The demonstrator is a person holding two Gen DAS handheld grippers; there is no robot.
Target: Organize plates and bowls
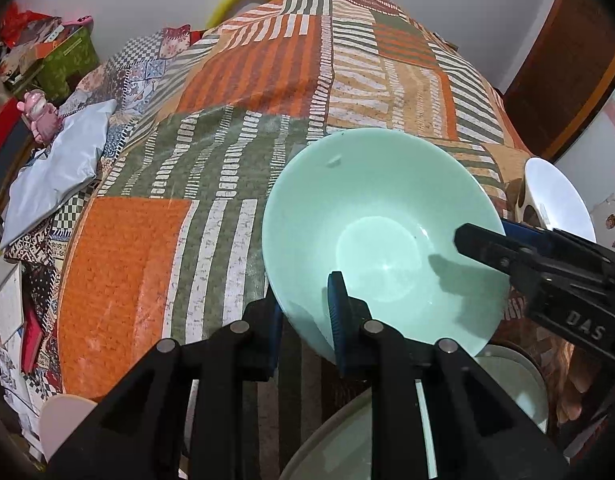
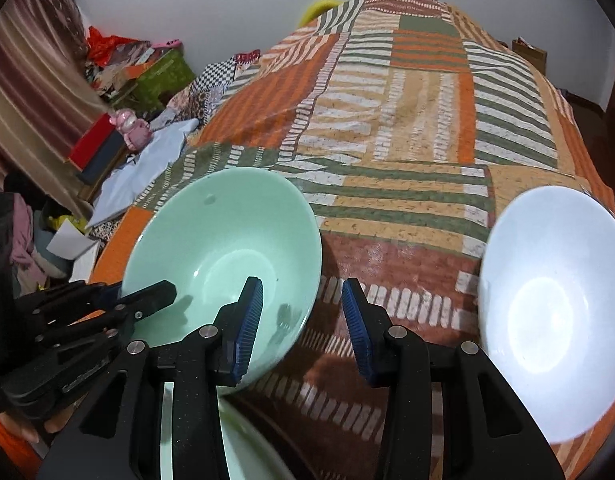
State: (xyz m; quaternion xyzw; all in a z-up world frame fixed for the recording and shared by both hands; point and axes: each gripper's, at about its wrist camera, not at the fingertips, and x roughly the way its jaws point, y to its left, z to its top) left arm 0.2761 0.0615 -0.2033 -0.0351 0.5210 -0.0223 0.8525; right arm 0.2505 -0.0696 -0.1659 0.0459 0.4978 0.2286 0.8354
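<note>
A mint green bowl (image 1: 381, 236) (image 2: 223, 248) is held tilted above the patchwork table cover. My left gripper (image 1: 305, 320) is shut on its near rim, one finger inside and one outside. My right gripper (image 2: 303, 316) straddles the bowl's right rim, one finger (image 2: 247, 316) inside and one (image 2: 359, 328) outside, jaws apart and not touching; it shows at right in the left wrist view (image 1: 483, 248). A white bowl (image 2: 551, 308) (image 1: 555, 196) stands to the right. A pale green plate (image 1: 387, 432) (image 2: 243, 452) lies below the held bowl.
The orange, green and white patchwork cloth (image 1: 235, 128) covers the table. Left of the table lie a grey cushion (image 1: 55, 172), a pink toy (image 1: 37, 114), a green box (image 1: 67, 60) and clutter. A pale dish edge (image 1: 61, 416) shows at lower left.
</note>
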